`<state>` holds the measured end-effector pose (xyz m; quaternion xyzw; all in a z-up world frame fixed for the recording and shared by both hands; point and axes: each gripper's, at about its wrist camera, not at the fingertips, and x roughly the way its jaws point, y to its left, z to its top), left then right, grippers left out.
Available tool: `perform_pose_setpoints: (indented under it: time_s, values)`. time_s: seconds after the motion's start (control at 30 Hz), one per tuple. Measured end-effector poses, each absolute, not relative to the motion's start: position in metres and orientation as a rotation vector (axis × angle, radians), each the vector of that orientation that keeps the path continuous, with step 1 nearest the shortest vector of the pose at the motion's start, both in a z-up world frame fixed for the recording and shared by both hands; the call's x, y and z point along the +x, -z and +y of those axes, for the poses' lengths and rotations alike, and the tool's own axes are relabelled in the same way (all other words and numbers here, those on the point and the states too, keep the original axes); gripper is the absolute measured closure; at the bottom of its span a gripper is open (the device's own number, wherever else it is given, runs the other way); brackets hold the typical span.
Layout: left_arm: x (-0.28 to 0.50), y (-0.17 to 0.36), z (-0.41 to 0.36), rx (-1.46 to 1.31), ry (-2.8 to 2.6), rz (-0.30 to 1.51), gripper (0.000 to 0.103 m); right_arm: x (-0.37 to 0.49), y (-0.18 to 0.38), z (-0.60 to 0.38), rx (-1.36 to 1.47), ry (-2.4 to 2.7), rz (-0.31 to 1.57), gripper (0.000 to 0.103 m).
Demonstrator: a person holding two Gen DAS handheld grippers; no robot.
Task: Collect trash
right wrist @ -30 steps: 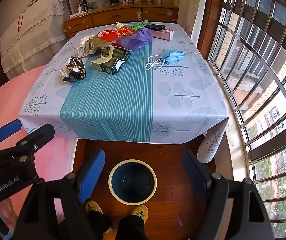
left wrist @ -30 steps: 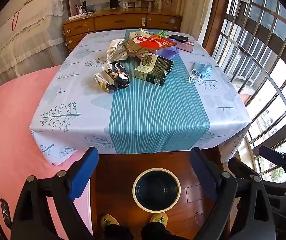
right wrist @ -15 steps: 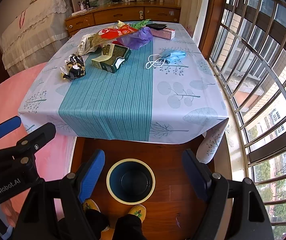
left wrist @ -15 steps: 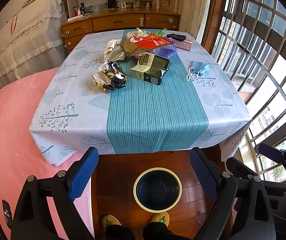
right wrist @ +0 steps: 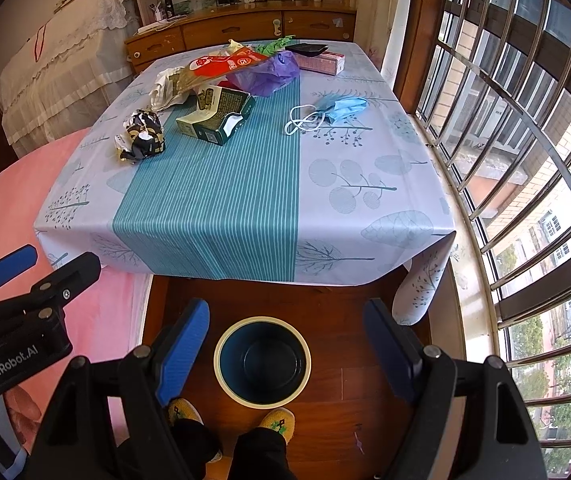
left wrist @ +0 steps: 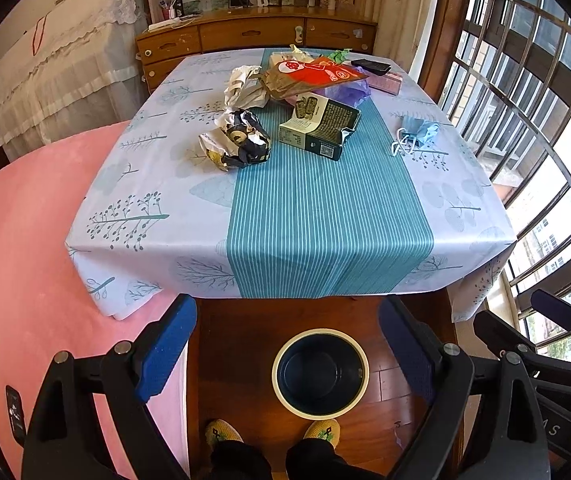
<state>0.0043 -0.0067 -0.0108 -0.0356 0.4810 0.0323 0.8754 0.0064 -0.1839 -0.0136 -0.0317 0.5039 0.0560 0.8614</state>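
Note:
Trash lies at the far half of the table (left wrist: 285, 232): a crumpled dark wrapper (left wrist: 237, 142) (right wrist: 141, 136), a green carton (left wrist: 319, 126) (right wrist: 215, 114), a blue face mask (left wrist: 417, 132) (right wrist: 335, 110), crumpled white paper (left wrist: 243, 88), a red and brown bag (left wrist: 313, 76) (right wrist: 217, 68) and a purple bag (right wrist: 271, 74). A dark round bin (left wrist: 320, 372) (right wrist: 262, 360) with a cream rim stands on the wooden floor below the table's near edge. My left gripper (left wrist: 287, 344) and right gripper (right wrist: 285, 344) both hang open and empty above the bin.
A pink bed (left wrist: 17, 248) runs along the left. Barred windows (left wrist: 545, 120) curve along the right. A wooden dresser (left wrist: 253, 36) stands behind the table. A pink box (right wrist: 321, 62) and a dark phone (right wrist: 305, 48) lie at the far right. The person's slippered feet (right wrist: 277, 420) stand by the bin.
The left view has crept slightly, the table sitting a little differently in frame. Both grippers stay open and empty; nothing on the table has moved.

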Motion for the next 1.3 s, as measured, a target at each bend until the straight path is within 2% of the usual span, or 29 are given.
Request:
perform_pose_setpoints:
  time_s: [1.3]
  values:
    - [-0.0002, 0.0119, -0.0011, -0.083, -0.089, 1.019, 0.012, 0.0056, 0.0142, -0.1794, -0.058, -0.127, 1.066, 0.023]
